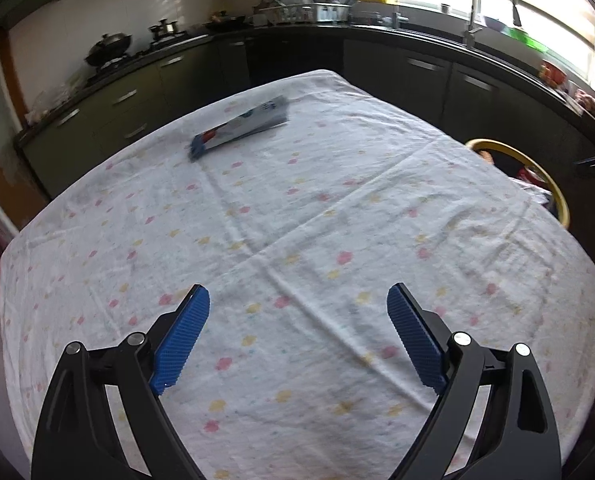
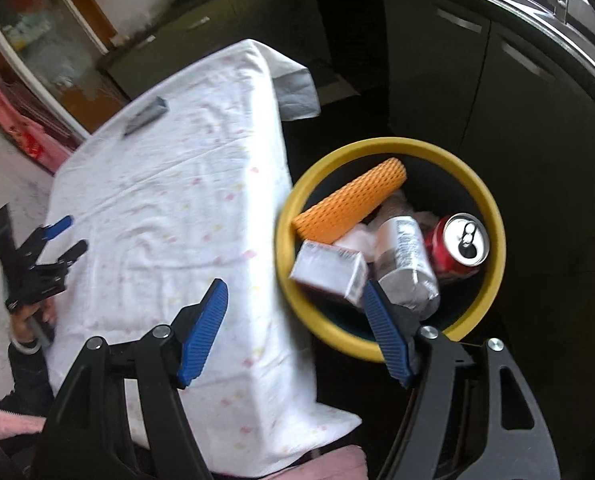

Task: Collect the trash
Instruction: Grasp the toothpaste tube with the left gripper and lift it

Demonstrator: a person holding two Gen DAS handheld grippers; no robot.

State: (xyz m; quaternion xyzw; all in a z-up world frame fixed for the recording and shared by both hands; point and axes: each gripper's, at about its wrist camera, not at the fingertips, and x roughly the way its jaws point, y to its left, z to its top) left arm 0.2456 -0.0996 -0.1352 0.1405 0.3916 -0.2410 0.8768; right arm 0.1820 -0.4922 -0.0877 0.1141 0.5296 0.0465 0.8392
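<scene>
A flat blue and white packet (image 1: 239,126) lies on the far part of the table with the flowered white cloth (image 1: 297,220); in the right wrist view the packet (image 2: 145,116) is small and far off. My left gripper (image 1: 297,296) hovers open over the near cloth, with nothing between its pads. My right gripper (image 2: 293,292) is open and empty, above the gap between the table edge and the yellow-rimmed bin (image 2: 377,148). The bin holds an orange foam net (image 2: 349,204), a red can (image 2: 461,244), a plastic bottle (image 2: 407,264) and a small box (image 2: 329,270).
The bin (image 1: 509,148) stands on the floor just off the table's right side. Dark kitchen cabinets (image 1: 417,76) with a sink and stove run behind. The left gripper (image 2: 75,233), held by a hand, is at the table's left edge. The cloth hangs over the table sides.
</scene>
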